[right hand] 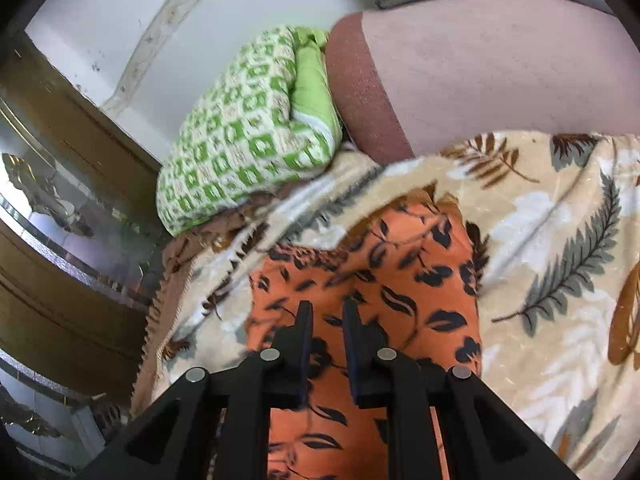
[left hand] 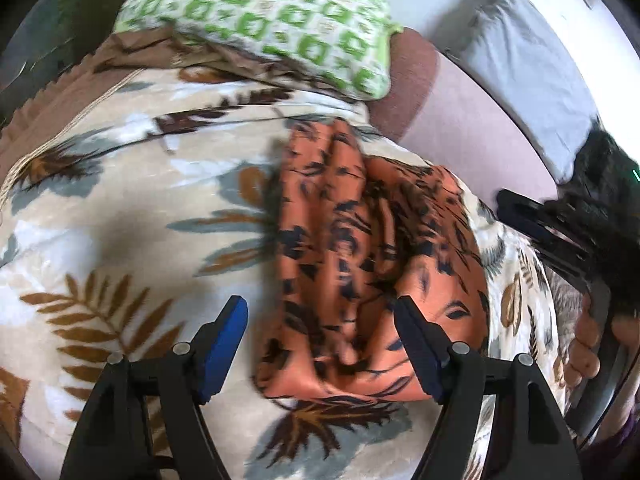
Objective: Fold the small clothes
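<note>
An orange garment with black leaf print (left hand: pixel 360 248) lies bunched on a cream leaf-patterned blanket (left hand: pixel 120 208). My left gripper (left hand: pixel 320 320) is open just above the garment's near end, its fingers spread to either side and holding nothing. In the right wrist view the same garment (right hand: pixel 400 272) lies under my right gripper (right hand: pixel 328 312), whose jaws stand narrowly apart over the cloth; I cannot tell whether they pinch it. The right gripper's black body also shows at the right edge of the left wrist view (left hand: pixel 568 224).
A green-and-white patterned pillow (left hand: pixel 272 20) lies at the blanket's far end, also in the right wrist view (right hand: pixel 240 136). A mauve mattress (right hand: pixel 500 72) lies beyond. Wooden and mirrored furniture (right hand: pixel 60 200) stands left of the bed.
</note>
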